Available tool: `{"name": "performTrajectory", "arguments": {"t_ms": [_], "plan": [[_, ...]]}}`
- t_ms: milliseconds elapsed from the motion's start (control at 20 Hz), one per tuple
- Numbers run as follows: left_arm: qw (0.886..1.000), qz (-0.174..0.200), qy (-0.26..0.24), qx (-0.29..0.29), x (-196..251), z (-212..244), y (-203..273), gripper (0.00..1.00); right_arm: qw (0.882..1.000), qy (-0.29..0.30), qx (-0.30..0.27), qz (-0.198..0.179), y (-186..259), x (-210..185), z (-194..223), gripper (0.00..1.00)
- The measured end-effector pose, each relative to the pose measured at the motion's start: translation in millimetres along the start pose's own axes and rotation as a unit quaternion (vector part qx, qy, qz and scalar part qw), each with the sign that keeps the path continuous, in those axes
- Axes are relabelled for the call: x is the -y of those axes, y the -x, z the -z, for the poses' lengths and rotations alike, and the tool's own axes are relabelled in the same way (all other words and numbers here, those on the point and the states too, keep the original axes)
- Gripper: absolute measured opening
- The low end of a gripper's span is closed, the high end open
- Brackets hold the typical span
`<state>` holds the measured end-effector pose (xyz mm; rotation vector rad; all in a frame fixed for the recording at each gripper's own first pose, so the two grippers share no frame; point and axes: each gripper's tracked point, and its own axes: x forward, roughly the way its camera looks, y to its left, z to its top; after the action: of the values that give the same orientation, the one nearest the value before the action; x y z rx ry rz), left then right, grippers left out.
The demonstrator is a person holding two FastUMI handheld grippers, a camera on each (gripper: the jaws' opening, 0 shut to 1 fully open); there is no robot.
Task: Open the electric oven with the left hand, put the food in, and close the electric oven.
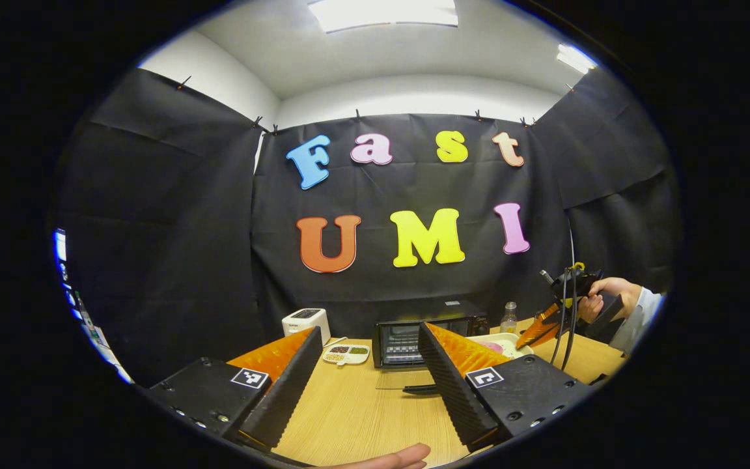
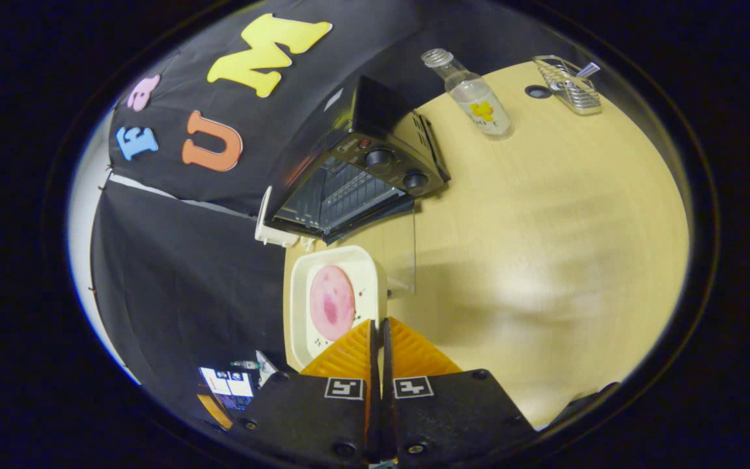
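Oven (image 1: 414,339) door (image 1: 404,380) is already dropped flat onto the wooden table (image 1: 355,410) in our left gripper view, glass panel lying out front with its dark handle (image 1: 422,389) nearest us. Our left gripper (image 1: 368,365) hangs in front of it with its fingers spread wide and nothing between them. Just left of the oven sits a small divided dish (image 1: 347,353) and behind that a white appliance (image 1: 306,322); a clear bottle (image 1: 509,319) stands to the oven's right.

In the right gripper view our right gripper (image 2: 378,332) has its fingers pinched together on the near rim of a white tray (image 2: 303,306), and the tray carries a round pink slice of food (image 2: 332,302). Tray sits just in front of the oven's (image 2: 355,176) open door, outside the cavity. From the left gripper view we also catch that right gripper (image 1: 534,332) farther off, with a hand (image 1: 603,296) and pale sleeve (image 1: 638,316) behind it. A wire rack (image 2: 567,83) sits at the table's far edge.
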<state>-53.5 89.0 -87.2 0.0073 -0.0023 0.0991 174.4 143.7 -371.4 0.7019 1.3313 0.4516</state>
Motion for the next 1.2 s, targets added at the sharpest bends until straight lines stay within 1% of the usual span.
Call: {"name": "performTrajectory", "arguments": {"t_ms": [50,100,200,300,350,400,450,500,550,650,750,800,850,900,950,1000,1100,1150,1200], "plan": [[1.000,-0.001,0.002,-0.004,-3.4,5.1,-0.9,0.94,1.000,-0.015,0.005,-0.002,-3.1,-7.1,-2.9,0.04],[1.000,-0.003,0.002,-0.007,-5.9,8.3,-1.8,0.94,1.000,-0.026,0.010,-0.002,-7.0,-11.4,-6.5,0.01],[1.000,-0.006,-0.004,-0.013,-10.1,14.1,-6.0,0.94,0.999,-0.042,0.025,0.008,-20.9,-13.5,-12.9,0.00],[1.000,-0.010,-0.005,-0.017,-11.1,19.2,-9.7,0.94,0.997,-0.053,0.044,0.017,-41.8,-17.6,-23.1,0.00],[1.000,-0.010,-0.002,-0.018,-9.7,21.2,-10.7,0.94,0.996,-0.062,0.052,0.020,-52.8,-19.4,-29.9,0.04],[1.000,-0.008,0.001,-0.018,-7.9,24.0,-13.5,0.94,0.995,-0.073,0.059,0.020,-62.8,-21.6,-34.7,0.00],[1.000,-0.007,0.005,-0.021,-6.4,28.3,-16.8,0.94,0.995,-0.078,0.064,0.020,-72.5,-25.3,-38.7,0.04],[1.000,-0.006,0.009,-0.026,-4.8,33.4,-20.2,0.94,0.994,-0.083,0.069,0.019,-82.8,-28.1,-44.3,0.00],[0.999,-0.006,0.010,-0.032,-3.8,38.5,-22.8,0.94,0.993,-0.092,0.075,0.017,-93.3,-29.7,-50.0,0.04],[0.999,-0.007,0.008,-0.037,-0.6,46.8,-28.5,0.94,0.990,-0.107,0.093,0.020,-111.7,-29.6,-59.7,0.04],[0.999,-0.002,0.006,-0.042,2.9,52.9,-36.0,0.94,0.985,-0.120,0.122,0.026,-129.1,-27.6,-73.1,0.04],[0.999,0.000,0.006,-0.046,5.8,58.6,-39.6,0.94,0.982,-0.128,0.137,0.027,-137.0,-27.1,-81.0,0.01],[0.999,0.003,0.004,-0.051,8.3,63.2,-43.2,0.94,0.979,-0.133,0.153,0.027,-144.2,-26.9,-88.6,0.04],[0.998,0.005,0.003,-0.055,10.0,68.7,-46.7,0.94,0.975,-0.141,0.169,0.025,-150.8,-27.1,-97.4,0.04],[0.998,0.006,0.003,-0.059,11.7,73.7,-50.6,0.94,0.971,-0.150,0.187,0.024,-157.6,-27.3,-105.0,0.01],[0.998,0.009,0.004,-0.062,14.3,77.7,-54.2,0.94,0.967,-0.155,0.202,0.025,-164.6,-26.3,-111.5,0.04],[0.997,0.024,0.014,-0.072,26.2,89.6,-61.9,0.94,0.960,-0.155,0.231,0.031,-176.3,-24.9,-124.1,0.04],[0.997,0.031,0.015,-0.076,32.4,95.7,-66.5,0.95,0.957,-0.153,0.246,0.029,-180.0,-26.1,-130.7,0.04],[0.996,0.030,0.012,-0.079,33.2,100.2,-70.6,0.94,0.953,-0.150,0.264,0.025,-184.3,-29.0,-138.6,0.04]]}}
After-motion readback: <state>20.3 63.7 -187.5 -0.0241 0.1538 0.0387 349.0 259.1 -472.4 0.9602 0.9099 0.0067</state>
